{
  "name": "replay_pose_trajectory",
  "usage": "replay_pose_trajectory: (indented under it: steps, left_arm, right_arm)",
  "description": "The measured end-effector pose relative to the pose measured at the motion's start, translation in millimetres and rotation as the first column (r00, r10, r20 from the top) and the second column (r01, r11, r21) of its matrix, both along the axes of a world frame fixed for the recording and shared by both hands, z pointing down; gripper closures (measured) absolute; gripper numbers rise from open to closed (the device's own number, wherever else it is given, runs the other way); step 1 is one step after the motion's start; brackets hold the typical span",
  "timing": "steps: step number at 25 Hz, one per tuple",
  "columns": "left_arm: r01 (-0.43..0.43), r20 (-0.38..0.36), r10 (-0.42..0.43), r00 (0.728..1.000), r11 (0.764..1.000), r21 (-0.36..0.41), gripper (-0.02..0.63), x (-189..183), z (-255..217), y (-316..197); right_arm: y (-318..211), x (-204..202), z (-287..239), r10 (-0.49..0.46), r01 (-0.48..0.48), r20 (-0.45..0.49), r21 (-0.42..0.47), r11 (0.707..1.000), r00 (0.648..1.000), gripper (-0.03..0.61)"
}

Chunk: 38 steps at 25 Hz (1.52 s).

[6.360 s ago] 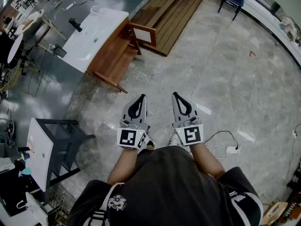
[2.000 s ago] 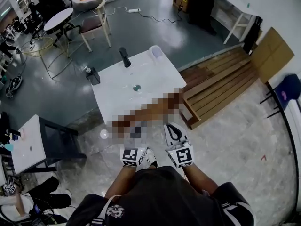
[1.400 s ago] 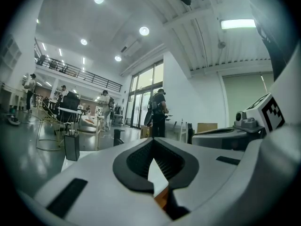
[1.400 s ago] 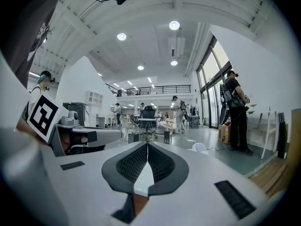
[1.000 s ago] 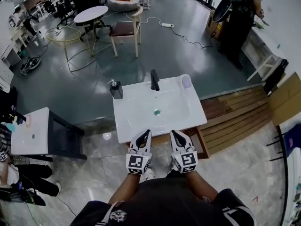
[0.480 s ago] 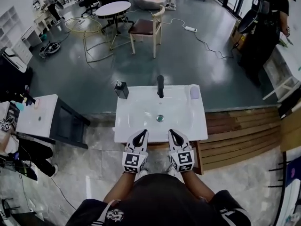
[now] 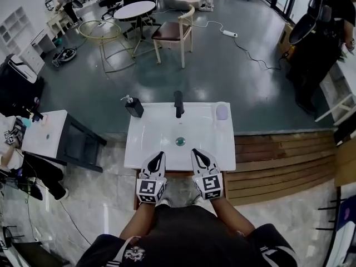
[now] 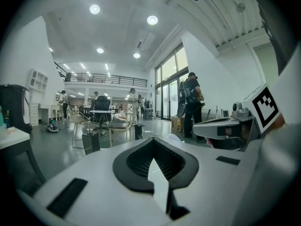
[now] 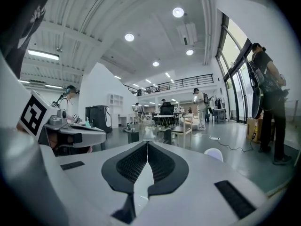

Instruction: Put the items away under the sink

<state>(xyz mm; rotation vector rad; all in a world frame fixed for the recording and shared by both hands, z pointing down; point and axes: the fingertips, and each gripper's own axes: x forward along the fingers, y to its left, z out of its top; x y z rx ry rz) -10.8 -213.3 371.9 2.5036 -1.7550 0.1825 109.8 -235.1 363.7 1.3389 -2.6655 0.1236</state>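
sink (image 7: 167, 142) just ahead of both fingertips. left gripper (image 7: 157, 156) fingers closed, empty. right gripper (image 7: 197, 152) fingers closed, empty. tap (image 7: 178, 103), soap bottle (image 7: 133, 107), cup (image 7: 222, 111) beyond, at far rim.

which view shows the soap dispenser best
The head view: the soap dispenser stands whole, pump and all, at the sink's back left corner. The left gripper view shows only its dark body from the side; the right gripper view, a small dark block.
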Motion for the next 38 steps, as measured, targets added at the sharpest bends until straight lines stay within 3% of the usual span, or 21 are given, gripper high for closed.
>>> replay_pose_trajectory:
  steps: [9,23,32,38]
  left_arm:
    - [0.035,0.008,-0.035,0.999,0.999,-0.025,0.607,-14.8,4.0,-19.5]
    - [0.091,-0.023,-0.092,0.996,0.996,-0.014,0.607,-91.5,11.4,-76.0]
    - [0.116,-0.036,-0.118,0.992,0.992,-0.041,0.607,-140.0,31.3,-115.4]
    - [0.124,-0.029,-0.125,0.992,0.991,-0.047,0.607,-167.4,46.2,-145.5]
  right_arm:
    - [-18.6,-14.6,12.1,-0.045,0.046,0.031,-0.046,0.998,0.999,0.557]
    - [-68.7,-94.8,5.1,-0.102,0.102,-0.06,-0.005,0.995,0.993,0.557]
    - [-106.9,-148.1,27.6,-0.11,0.107,-0.085,-0.032,0.994,0.99,0.557]
    - [-133.6,-160.4,42.4,-0.107,0.102,-0.113,-0.052,0.993,0.988,0.556]
